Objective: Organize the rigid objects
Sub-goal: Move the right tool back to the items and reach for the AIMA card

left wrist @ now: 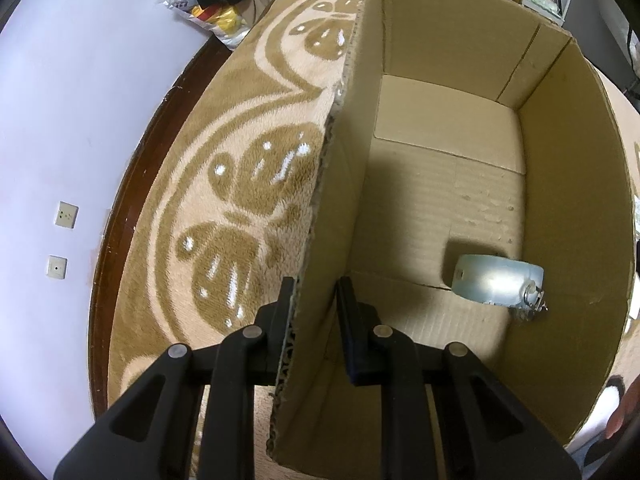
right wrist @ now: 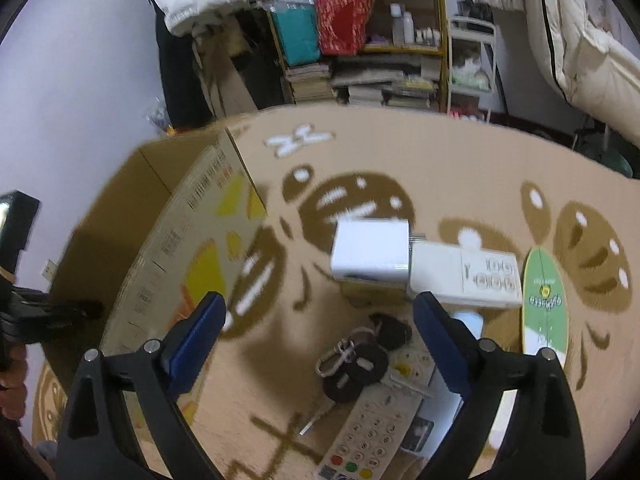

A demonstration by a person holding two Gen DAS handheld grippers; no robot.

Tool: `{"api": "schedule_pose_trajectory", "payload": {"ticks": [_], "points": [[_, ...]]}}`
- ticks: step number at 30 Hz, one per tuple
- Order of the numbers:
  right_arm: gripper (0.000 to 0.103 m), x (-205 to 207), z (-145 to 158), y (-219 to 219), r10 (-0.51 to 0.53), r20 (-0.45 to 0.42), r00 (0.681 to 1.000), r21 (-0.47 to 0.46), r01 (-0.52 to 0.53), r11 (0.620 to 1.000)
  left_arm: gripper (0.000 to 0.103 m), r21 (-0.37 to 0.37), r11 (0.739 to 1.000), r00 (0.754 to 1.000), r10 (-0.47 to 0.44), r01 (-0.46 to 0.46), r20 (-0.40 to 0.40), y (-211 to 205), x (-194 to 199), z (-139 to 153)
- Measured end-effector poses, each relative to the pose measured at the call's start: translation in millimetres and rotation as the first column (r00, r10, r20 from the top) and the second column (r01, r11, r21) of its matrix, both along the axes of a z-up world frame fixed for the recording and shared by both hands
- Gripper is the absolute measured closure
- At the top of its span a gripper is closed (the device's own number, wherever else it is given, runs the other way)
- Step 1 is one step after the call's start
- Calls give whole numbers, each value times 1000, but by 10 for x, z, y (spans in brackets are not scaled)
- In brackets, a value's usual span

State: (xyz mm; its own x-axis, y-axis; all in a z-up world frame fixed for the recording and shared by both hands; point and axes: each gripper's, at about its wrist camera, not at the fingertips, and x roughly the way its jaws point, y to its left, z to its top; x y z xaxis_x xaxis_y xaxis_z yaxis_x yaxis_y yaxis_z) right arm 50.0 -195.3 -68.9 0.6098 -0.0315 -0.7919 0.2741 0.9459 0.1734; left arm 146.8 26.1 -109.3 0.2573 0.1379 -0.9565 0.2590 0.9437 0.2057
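My left gripper [left wrist: 316, 300] is shut on the near left wall of an open cardboard box [left wrist: 344, 184], one finger outside and one inside. A silver padlock [left wrist: 498, 284] lies on the box floor at the right. My right gripper [right wrist: 320, 320] is open and empty above the patterned carpet. Under and ahead of it lie a white charger block [right wrist: 370, 250], a white remote [right wrist: 464, 278], a bunch of keys with black fobs [right wrist: 356, 360], a keypad remote [right wrist: 368, 436] and a green oval card [right wrist: 544, 300]. The box [right wrist: 172, 248] stands to its left.
A beige and brown patterned carpet [left wrist: 224, 184] covers the surface. A white wall with sockets [left wrist: 66, 214] is at the left. Shelves with books and bags [right wrist: 360, 40] stand at the back. A white quilt [right wrist: 592, 52] hangs at the right.
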Motion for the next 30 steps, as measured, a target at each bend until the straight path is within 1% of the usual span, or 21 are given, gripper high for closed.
{"api": "schedule_pose_trajectory", "payload": {"ticks": [2,7,9,11,13,17,18,20,24,28,30], "points": [[4,10,-65,-19,-14,-27,1000,13,14,1000,84,-2,1000,1000,0,0,-1,6,4,-3],[4,13,-228,-86,-40,-64,997,30,42,999,84,-7,1000,1000,-2,2,-7,17,8,-8],[10,43,-311,-122,-56,-88,995,27,59,998,84,-10,1000,1000,-1,1,-8,20,9,-4],[20,70,-389,-168,-65,-111,992,50,71,996,84,-10,1000,1000,-2,1,-7,23,9,-4],[22,86,-467,-220,-81,-126,989,66,89,994,84,-9,1000,1000,-4,4,-6,23,10,-11],[22,112,-497,-285,-78,-109,991,104,89,991,84,-6,1000,1000,-9,9,-7,20,5,-26],[23,119,-507,-294,-74,-106,992,111,86,990,84,-5,1000,1000,-12,12,-7,18,5,-28],[30,134,-523,-330,-82,-104,991,135,96,986,84,-6,1000,1000,-11,11,-10,15,10,-30],[30,169,-538,-412,-104,-102,989,178,121,977,83,-13,1000,1000,-8,7,-14,24,19,-33],[31,203,-531,-415,-104,-98,990,172,120,978,83,-9,1000,1000,-10,10,-13,21,13,-34],[31,227,-522,-399,-106,-95,990,144,119,982,83,-9,1000,1000,-11,11,-14,19,10,-35]]}}
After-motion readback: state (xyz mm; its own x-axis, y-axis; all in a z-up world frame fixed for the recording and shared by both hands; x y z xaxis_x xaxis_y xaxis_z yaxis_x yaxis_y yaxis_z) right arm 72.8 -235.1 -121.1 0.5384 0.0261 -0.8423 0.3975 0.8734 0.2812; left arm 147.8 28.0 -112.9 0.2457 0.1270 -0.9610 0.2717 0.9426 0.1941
